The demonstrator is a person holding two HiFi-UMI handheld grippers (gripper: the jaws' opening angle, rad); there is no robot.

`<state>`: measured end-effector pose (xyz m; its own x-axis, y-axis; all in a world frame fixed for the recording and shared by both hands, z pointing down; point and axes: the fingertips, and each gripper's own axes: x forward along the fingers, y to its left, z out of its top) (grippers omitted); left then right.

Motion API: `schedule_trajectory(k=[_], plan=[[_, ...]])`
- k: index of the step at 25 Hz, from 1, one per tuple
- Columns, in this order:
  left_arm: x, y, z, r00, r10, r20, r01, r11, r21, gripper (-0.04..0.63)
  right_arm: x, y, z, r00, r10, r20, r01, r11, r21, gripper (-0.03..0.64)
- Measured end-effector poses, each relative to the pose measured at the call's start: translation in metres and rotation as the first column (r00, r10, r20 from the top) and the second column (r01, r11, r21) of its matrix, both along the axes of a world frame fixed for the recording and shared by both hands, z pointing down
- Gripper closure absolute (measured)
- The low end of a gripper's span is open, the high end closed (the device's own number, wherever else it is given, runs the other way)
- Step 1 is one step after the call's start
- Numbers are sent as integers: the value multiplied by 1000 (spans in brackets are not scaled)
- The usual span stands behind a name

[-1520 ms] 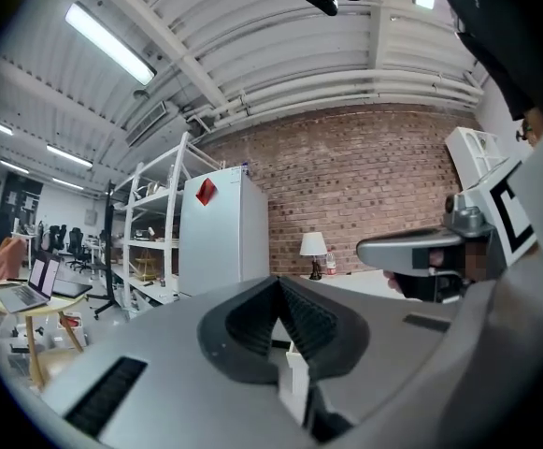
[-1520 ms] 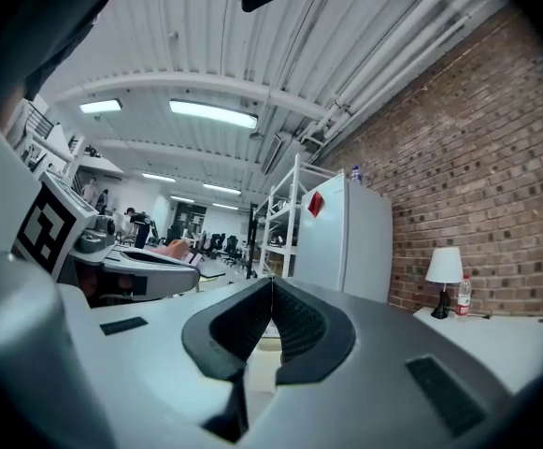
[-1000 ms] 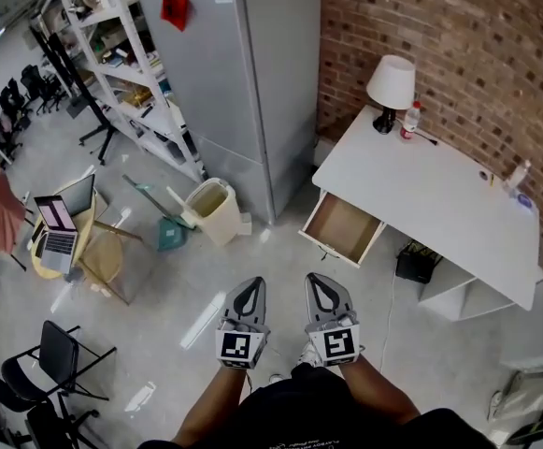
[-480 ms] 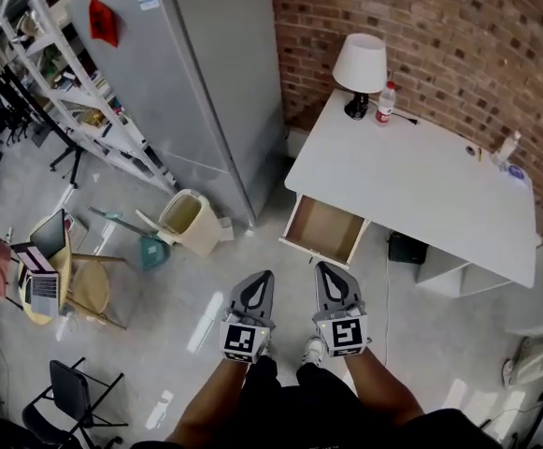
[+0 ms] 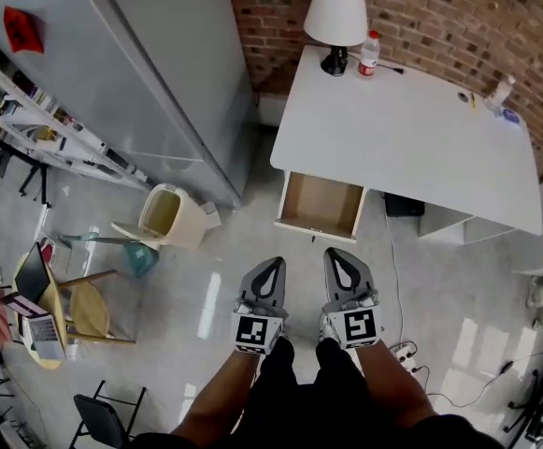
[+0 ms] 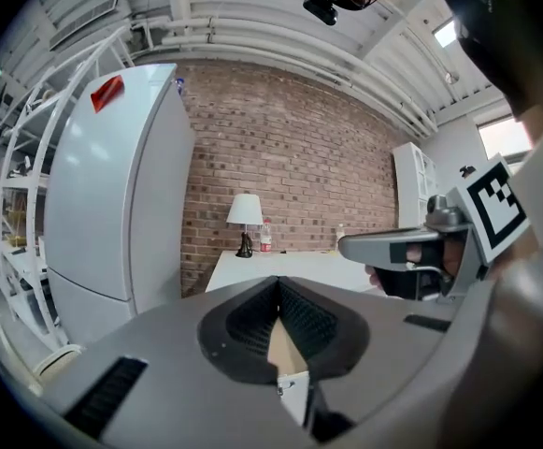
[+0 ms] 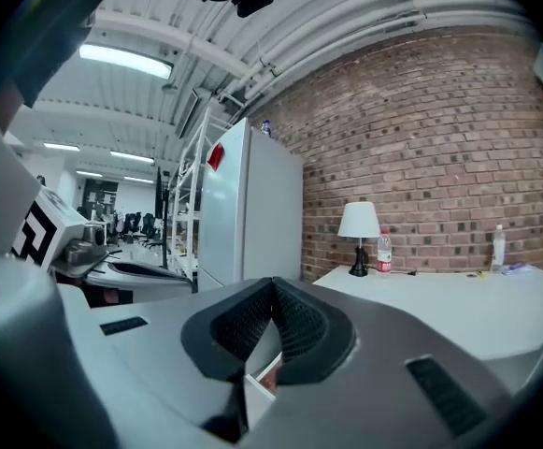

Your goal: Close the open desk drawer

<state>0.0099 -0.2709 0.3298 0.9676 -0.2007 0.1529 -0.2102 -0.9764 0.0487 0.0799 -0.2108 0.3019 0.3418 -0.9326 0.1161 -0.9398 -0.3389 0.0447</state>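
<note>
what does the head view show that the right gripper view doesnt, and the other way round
Only the head view: the open drawer from above, its wooden floor bare, and the waste bin near the fridge. Only the right gripper view: a lit ceiling light and the right gripper close up, jaws together with nothing between them. Both: the white desk, the lamp, the bottle, the brick wall and the fridge.

Grey left tongs (image 5: pixel 272 263) and right tongs (image 5: pixel 336 253), black-and-white marker cubes (image 5: pixel 257 332), dark clothing (image 5: pixel 299 410).

floor (image 5: pixel 252 251) open to drawer (image 5: pixel 320 204), bin (image 5: pixel 164 215) at L
</note>
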Motion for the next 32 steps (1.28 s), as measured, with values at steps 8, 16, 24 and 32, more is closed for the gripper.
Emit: schedule_trajectory(k=[8, 16, 24, 32], plan=[[15, -20, 78, 999, 45, 8, -44, 998, -53, 589, 8, -13, 67, 996, 84, 17, -84, 996, -9, 590], [21, -23, 170, 996, 93, 9, -92, 993, -70, 589, -4, -9, 167, 984, 168, 57, -166, 985, -37, 591], [54, -14, 260, 993, 118, -16, -119, 990, -72, 589, 7, 3, 251, 970, 225, 93, -220, 974, -57, 591], [72, -11, 328, 994, 112, 19, -111, 992, -62, 589, 24, 2, 301, 967, 239, 92, -237, 971, -33, 591]])
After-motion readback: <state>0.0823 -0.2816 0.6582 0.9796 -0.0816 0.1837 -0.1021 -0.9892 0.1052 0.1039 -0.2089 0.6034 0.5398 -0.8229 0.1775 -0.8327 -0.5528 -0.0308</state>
